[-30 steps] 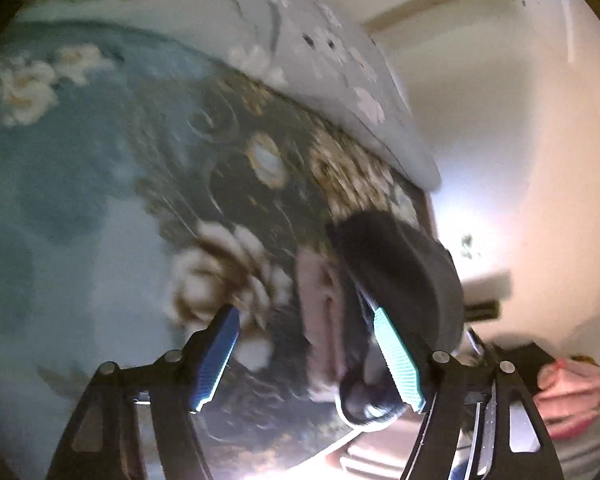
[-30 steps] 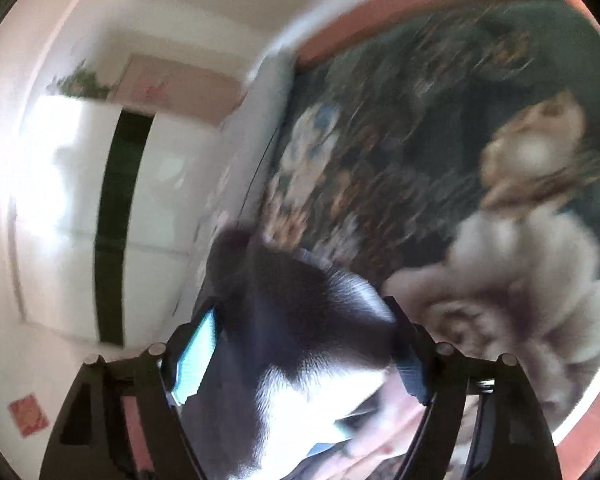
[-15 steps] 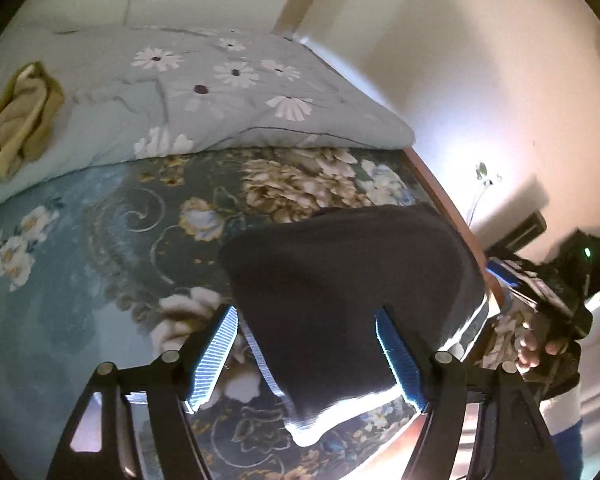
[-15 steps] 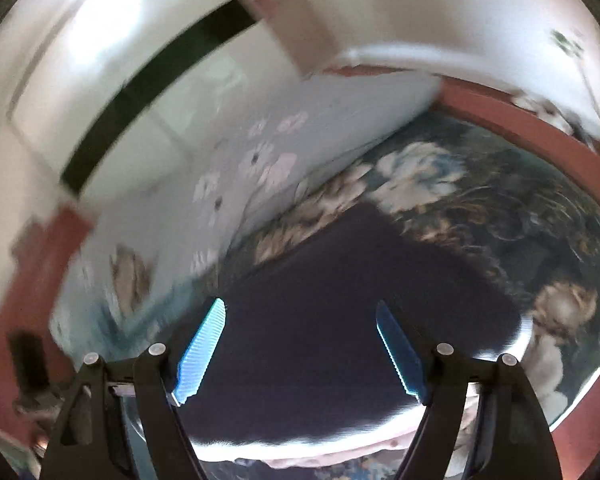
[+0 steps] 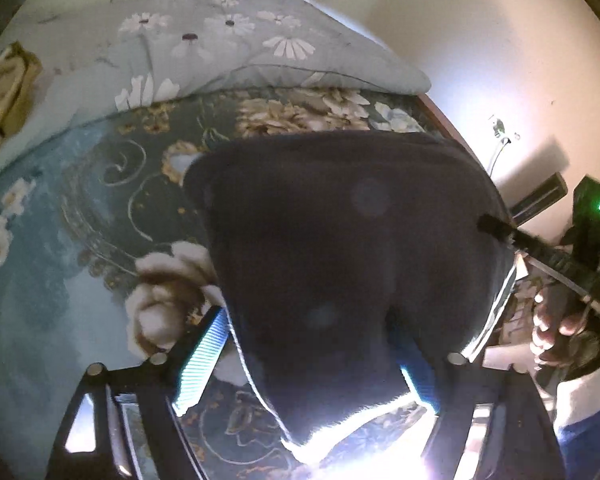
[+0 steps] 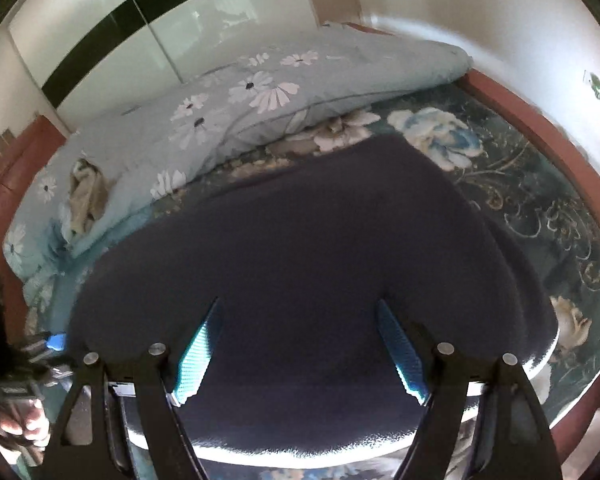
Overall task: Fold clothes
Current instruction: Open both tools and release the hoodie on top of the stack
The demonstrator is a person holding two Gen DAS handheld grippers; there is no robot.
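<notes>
A dark navy garment [image 5: 340, 248] with a white edge lies spread on the floral bedspread [image 5: 100, 200]; it also fills the right wrist view [image 6: 300, 248]. My left gripper [image 5: 312, 356] is open, its fingers on either side of the garment's near edge, the right finger partly hidden by cloth. My right gripper [image 6: 300, 348] is open above the garment's near edge, holding nothing. The right gripper also shows at the garment's right side in the left wrist view [image 5: 540, 252].
A light blue daisy-print quilt [image 6: 240, 100] lies bunched at the far side of the bed. A yellowish cloth [image 6: 86, 192] sits on it. A red-brown bed frame [image 6: 540, 120] runs along the right, by a white wall. A mirrored wardrobe [image 6: 140, 20] stands behind.
The garment was bunched and held up a second ago; now it lies spread flat on the bed. Both grippers have let go and stand open over its near edge.
</notes>
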